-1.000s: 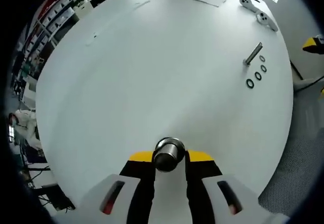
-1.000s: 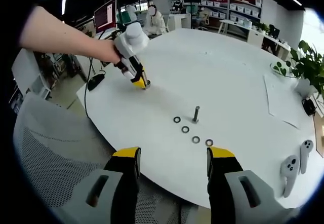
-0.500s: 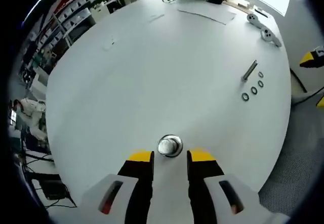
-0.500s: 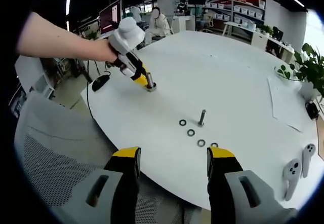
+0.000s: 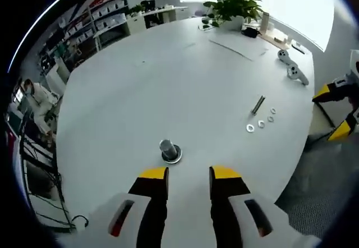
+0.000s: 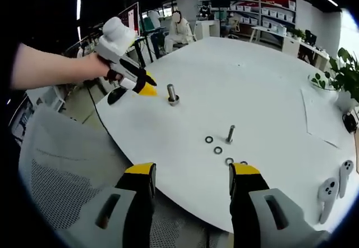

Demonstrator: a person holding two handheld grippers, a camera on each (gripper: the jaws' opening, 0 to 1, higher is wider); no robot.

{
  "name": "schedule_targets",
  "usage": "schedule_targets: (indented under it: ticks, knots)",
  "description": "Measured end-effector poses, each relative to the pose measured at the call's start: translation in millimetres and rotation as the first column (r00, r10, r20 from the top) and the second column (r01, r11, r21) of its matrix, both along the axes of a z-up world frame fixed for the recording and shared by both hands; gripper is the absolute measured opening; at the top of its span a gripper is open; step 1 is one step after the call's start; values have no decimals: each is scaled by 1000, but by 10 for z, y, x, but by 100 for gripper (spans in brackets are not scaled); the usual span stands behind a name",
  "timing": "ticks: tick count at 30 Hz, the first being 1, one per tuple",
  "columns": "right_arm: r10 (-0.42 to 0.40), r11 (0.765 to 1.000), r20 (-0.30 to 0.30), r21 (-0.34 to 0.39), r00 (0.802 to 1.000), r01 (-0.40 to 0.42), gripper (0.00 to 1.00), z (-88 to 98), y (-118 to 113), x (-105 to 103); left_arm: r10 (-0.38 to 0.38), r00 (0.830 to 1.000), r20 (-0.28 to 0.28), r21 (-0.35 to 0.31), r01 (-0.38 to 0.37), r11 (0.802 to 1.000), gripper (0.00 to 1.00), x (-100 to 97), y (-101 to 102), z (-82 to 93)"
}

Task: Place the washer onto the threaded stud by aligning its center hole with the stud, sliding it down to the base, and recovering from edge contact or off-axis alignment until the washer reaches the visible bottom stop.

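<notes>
Left tongs (image 5: 189,179) open, empty, hovering over near edge of white desk (image 5: 168,91). Threaded stud (image 5: 169,150) upright on desk, just ahead of left tongs, clear of jaws. Bolt (image 5: 258,104) stands well beyond stud; row of washers (image 5: 261,124) flat beside bolt. Right tongs (image 6: 190,179) open, empty, off desk edge, washers (image 6: 218,150) ahead.

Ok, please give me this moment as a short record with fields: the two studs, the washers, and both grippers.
near stud: stud with washer at its base, upright on the white table, just beyond the left gripper
far stud: bare stud, upright
loose washers: row of washers flat beside the bare stud
left gripper: open, empty
right gripper: open, empty, at the table edge
</notes>
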State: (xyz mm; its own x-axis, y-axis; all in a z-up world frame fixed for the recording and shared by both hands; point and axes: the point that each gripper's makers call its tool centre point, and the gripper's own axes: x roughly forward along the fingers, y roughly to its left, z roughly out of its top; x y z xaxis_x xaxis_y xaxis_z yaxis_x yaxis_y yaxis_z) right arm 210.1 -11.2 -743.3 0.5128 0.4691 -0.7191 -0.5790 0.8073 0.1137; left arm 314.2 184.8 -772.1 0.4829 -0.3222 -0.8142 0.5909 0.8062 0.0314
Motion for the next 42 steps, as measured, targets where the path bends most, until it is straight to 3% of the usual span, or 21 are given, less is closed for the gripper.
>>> schedule_targets:
  ticks: [2, 5, 13, 17, 20, 29, 32, 37, 42]
  knots:
    - [5, 1000, 5, -2, 1000, -5, 55, 9, 11, 0, 56, 997, 46, -53, -54, 997, 27, -28, 6, 116]
    - [9, 1000, 9, -1, 1000, -9, 55, 13, 20, 4, 120, 991, 65, -114, -112, 987, 28, -117, 19, 223]
    - [9, 1000, 4, 8, 1000, -9, 55, 19, 29, -6, 157, 980, 125, -155, -137, 978, 30, -353, 88, 456]
    - [25, 1000, 6, -1, 1000, -25, 55, 12, 55, -23, 229, 965, 128, -249, -192, 949, 31, -461, 105, 577]
    - [50, 998, 20, -33, 999, -49, 55, 9, 66, -35, 227, 964, 136, -240, -190, 952, 31, -575, 137, 577]
    - [40, 999, 20, -26, 999, -39, 55, 10, 62, -15, 235, 960, 149, -251, -194, 949, 32, -729, 260, 620]
    - [27, 999, 23, -20, 999, -26, 55, 17, 48, 0, 237, 960, 148, -280, -189, 941, 33, -705, 258, 661]
    - [-1, 1000, 19, -20, 1000, 1, 55, -6, -6, 33, 203, 964, 174, -290, -147, 946, 33, -658, 198, 702]
    - [-34, 999, 18, -13, 999, 35, 55, -9, -51, 43, 204, 963, 175, -329, -138, 934, 33, -620, 172, 691]
